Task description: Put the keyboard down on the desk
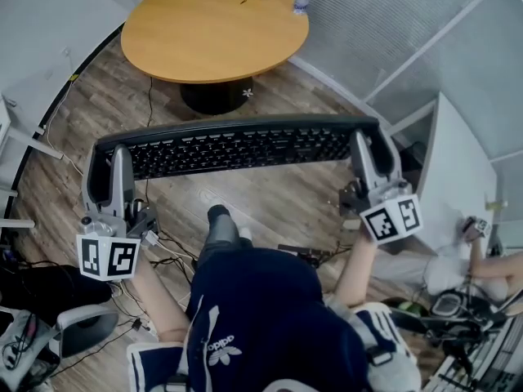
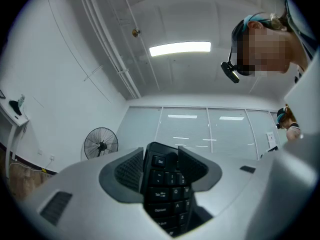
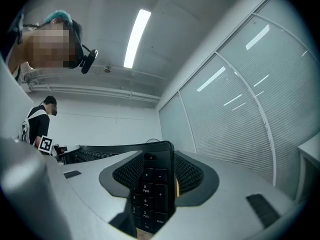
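The keyboard (image 1: 233,147) is black with white key legends. The left gripper (image 1: 110,166) and right gripper (image 1: 369,149) are grey, their cubes white with black square markers. At 12 o'clock, the table (image 1: 204,35) is honey-tan on a black base. The floor (image 1: 270,202) is brown wood-grain plank. At 6 o'clock, the shirt (image 1: 261,317) is navy with white stripes.

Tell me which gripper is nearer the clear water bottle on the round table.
Right. The right gripper, shut on the black keyboard's right end, is almost in line with the clear water bottle; the left gripper, on the left end, is farther across.
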A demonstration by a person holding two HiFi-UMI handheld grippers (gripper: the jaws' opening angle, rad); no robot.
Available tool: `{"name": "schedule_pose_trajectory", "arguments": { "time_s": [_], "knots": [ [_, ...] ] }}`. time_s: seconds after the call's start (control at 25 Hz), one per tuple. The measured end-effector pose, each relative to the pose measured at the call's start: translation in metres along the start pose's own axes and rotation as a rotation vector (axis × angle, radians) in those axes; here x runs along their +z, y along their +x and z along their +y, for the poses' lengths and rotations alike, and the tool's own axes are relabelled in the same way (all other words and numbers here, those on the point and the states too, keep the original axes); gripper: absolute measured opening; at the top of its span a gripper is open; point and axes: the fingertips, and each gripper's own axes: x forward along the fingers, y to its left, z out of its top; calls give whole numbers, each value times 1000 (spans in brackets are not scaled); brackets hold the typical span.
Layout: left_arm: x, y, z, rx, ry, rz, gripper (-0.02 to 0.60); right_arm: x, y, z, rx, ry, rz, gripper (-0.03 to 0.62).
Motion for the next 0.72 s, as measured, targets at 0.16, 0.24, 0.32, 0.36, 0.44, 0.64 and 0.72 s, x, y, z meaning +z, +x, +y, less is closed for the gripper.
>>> {"name": "schedule_pose_trajectory", "arguments": {
  "time_s": [0.16,0.24,0.32,0.36,0.44,0.64,0.72],
  "knots": [
    [1,-1,-1,2,0,-5,212,1,-1,0,-1,5,-2,170],
    [2,-1,-1,-3,1,-17,212,0,-2,0,-2,8,-16,170],
    [2,-1,-1,-6,-2,-34,212,0,-1,0,2,4,-32,170],
    [2,-2,-1,-4,-2,-43,212,0,0,0,8,1,-38,170],
    [4,-3,-2,1,3,-59,212,1,3,-1,20,0,-48,171],
    [13,-4,-9,0,31,-85,212,3,2,-3,36,13,-78,172],
    [13,-4,-10,-9,35,-92,212,1,-2,-5,29,15,-90,172]
  ]
}}
